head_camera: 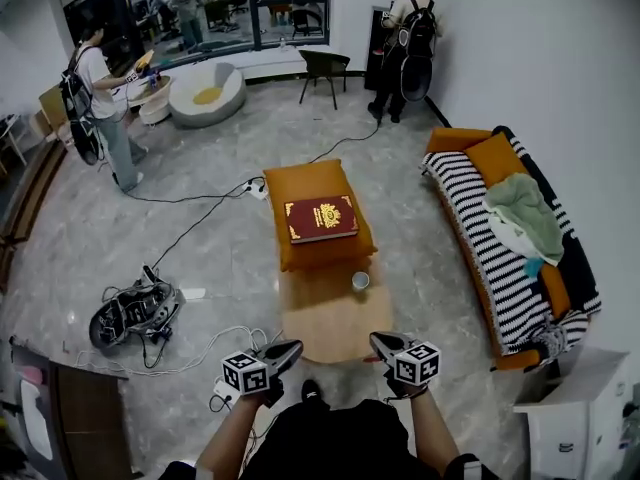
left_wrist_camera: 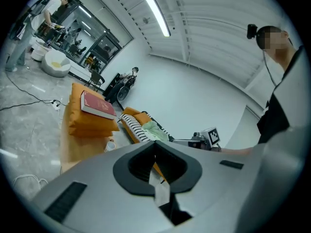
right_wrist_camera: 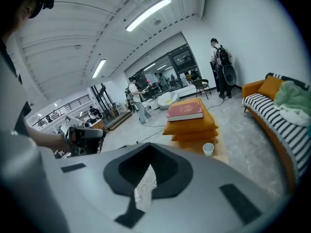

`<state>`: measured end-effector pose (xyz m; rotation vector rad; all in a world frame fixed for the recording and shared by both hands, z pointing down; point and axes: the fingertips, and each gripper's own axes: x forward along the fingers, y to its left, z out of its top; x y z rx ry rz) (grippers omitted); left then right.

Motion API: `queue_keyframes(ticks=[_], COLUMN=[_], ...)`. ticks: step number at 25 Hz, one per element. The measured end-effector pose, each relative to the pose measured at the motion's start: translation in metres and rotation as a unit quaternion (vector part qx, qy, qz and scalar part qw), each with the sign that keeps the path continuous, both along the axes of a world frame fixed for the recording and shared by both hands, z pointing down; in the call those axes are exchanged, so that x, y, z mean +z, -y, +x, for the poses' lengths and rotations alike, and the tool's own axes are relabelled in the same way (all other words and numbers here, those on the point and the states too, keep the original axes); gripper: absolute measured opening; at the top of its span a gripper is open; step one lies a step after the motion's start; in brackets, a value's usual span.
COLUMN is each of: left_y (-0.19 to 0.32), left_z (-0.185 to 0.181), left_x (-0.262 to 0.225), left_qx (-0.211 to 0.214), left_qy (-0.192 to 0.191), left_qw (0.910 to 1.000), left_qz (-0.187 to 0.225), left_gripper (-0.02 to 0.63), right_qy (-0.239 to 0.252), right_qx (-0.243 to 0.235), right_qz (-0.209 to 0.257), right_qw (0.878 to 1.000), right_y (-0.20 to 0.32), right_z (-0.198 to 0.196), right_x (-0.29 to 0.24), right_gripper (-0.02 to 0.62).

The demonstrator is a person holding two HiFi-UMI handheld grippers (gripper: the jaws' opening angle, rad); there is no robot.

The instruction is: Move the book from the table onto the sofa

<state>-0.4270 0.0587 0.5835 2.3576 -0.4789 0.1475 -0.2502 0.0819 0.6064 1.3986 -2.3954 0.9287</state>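
A red book [head_camera: 321, 218] lies flat on a stack of orange cushions [head_camera: 300, 183] at the far end of a low wooden table [head_camera: 335, 333]. It also shows in the left gripper view, the book [left_wrist_camera: 97, 105], and in the right gripper view, the book [right_wrist_camera: 184, 110]. The striped orange sofa [head_camera: 490, 258] stands to the right, a green cloth [head_camera: 525, 213] on it. My left gripper [head_camera: 290, 349] and right gripper [head_camera: 378, 343] hover side by side at the table's near edge, well short of the book. Both are shut and hold nothing.
A white cup [head_camera: 360, 281] stands on the table just before the cushions. Cables and a bundle of gear [head_camera: 135, 313] lie on the floor at the left. A white cabinet [head_camera: 575, 408] is at the near right. People stand at the back, near a chair [head_camera: 322, 68].
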Motion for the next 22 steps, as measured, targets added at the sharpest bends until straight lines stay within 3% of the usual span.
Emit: queue_keyframes(ticks=[9,16,22], left_y=[0.043,0.081,0.115], left_z=[-0.015,0.003,0.044], left_x=[0.011,0.012,0.016], left_qx=[-0.025,-0.054,-0.089], left_qy=[-0.001,0.009,0.026], left_qw=[0.9995,0.9984,0.9954], left_qz=[-0.018,-0.016,-0.022], left_gripper=[0.011,0.011,0.011], right_qy=[0.006,0.012,0.025], right_qx=[0.022,0.003,-0.034], right_qz=[-0.012,-0.008,-0.003], right_qw=[1.0,1.0,0.999], right_y=[0.04,0.095,0.147], right_z=[0.016,0.042,0.088], right_x=[0.009,0.014,0.014], right_gripper=[0.006,0.006,0.006])
